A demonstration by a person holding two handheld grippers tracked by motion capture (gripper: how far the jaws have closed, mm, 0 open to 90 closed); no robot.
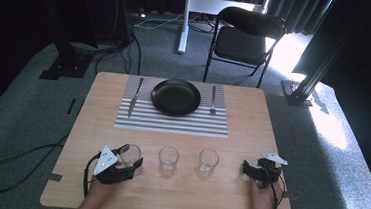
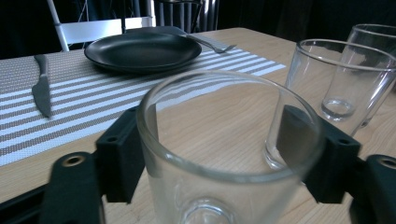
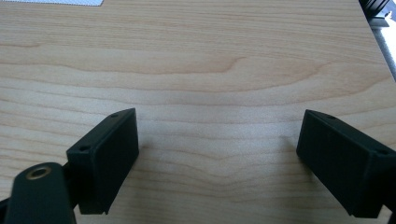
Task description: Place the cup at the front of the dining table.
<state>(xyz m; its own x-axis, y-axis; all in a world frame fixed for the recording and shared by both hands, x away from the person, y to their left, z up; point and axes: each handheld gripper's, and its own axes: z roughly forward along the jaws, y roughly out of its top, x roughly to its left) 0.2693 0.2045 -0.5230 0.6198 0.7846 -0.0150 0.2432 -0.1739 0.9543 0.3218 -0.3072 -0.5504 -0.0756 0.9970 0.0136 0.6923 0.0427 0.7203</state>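
At the table's near edge, the left gripper (image 1: 130, 161) pinches the leftmost glass (image 1: 130, 155). Lifting straight up should spare the neighbouring glass (image 1: 168, 160). The right gripper (image 1: 257, 169) rests with jaws spread.

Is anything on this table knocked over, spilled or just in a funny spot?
Nothing stands out. The plate sits centred on the striped placemat between knife and fork, and all three glasses stand upright, dry and empty.

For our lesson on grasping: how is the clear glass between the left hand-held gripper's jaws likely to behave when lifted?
The glass looks rigid and smooth, so it may slip. The left hand-held gripper presses its sides below the rim, so it should stay upright. Being thin-walled, it is probably fragile.
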